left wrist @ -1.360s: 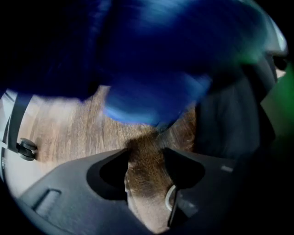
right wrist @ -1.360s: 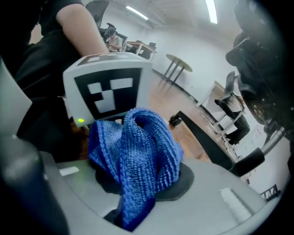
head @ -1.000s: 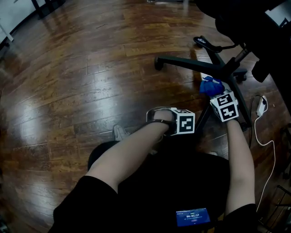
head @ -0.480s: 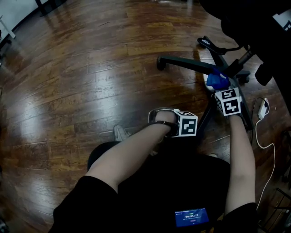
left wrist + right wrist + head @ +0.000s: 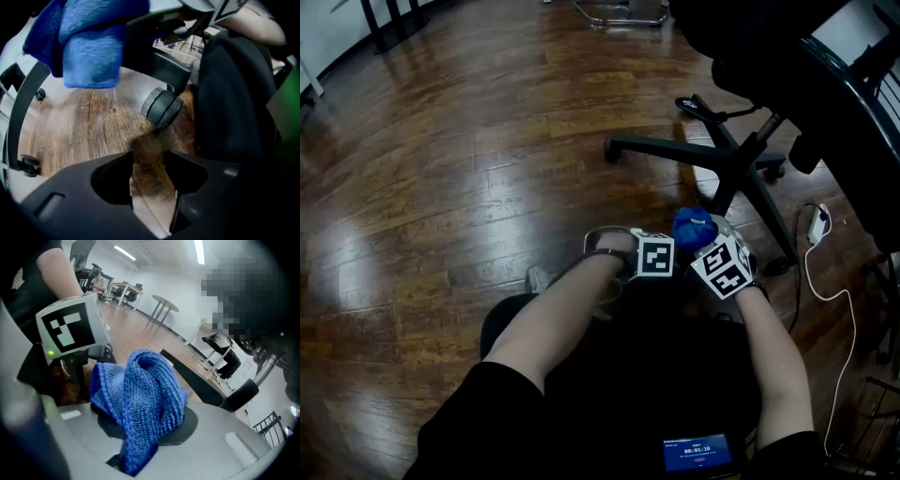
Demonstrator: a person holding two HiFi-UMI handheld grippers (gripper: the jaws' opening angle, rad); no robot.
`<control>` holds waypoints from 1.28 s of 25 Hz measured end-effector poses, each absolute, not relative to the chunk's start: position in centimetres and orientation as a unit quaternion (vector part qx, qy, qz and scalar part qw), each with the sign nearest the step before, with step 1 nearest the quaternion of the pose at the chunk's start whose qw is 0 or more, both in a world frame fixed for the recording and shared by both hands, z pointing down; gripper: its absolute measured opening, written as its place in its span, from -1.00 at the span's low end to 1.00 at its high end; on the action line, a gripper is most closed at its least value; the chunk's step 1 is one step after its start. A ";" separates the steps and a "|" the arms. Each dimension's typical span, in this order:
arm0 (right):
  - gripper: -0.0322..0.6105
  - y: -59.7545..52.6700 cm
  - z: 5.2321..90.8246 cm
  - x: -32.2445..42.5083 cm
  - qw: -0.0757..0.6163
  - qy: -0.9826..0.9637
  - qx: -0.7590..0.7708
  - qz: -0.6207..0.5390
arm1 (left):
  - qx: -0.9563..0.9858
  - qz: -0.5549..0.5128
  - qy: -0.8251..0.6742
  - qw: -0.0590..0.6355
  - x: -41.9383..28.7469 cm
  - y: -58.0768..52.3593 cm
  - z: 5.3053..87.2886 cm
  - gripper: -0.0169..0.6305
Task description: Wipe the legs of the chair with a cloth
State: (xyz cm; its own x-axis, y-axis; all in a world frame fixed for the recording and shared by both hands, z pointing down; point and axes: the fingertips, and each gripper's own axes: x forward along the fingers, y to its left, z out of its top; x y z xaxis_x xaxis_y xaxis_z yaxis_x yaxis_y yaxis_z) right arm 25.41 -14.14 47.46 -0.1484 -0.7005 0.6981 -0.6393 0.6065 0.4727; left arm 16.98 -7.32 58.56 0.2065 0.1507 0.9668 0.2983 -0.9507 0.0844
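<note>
Right gripper (image 5: 705, 242) pinches cloth (image 5: 691, 225) at frame centre, near leg (image 5: 727, 187); left gripper (image 5: 149, 161) beside it, empty, jaws spread but just narrowing.

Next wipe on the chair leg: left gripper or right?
Right. The right gripper is clamped on the blue cloth, close to the chair leg. The left gripper has no cloth: its jaws have just been closing but stand apart over bare floor near a caster.

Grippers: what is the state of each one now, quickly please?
Left gripper: open, nothing between its jaws, which have just been closing.
Right gripper: shut on the blue knitted cloth.
</note>
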 end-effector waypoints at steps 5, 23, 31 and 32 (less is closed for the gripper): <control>-0.59 -13.1 47.9 24.4 0.490 -0.761 0.424 -0.033 | -0.822 -0.553 -0.103 0.088 17.4 -11.5 55.6 -0.25; -0.58 -13.0 48.1 23.6 0.507 -0.759 0.408 -0.042 | -0.851 -0.488 0.041 0.189 24.2 -37.7 54.0 0.37; -0.58 -11.3 49.4 25.2 0.570 -0.726 0.381 -0.058 | -0.792 -0.553 0.060 0.253 21.8 -36.2 55.2 -0.70; -0.58 -10.9 49.7 25.6 0.582 -0.720 0.372 -0.060 | -0.793 -0.555 0.066 0.243 21.4 -35.4 55.3 -0.70</control>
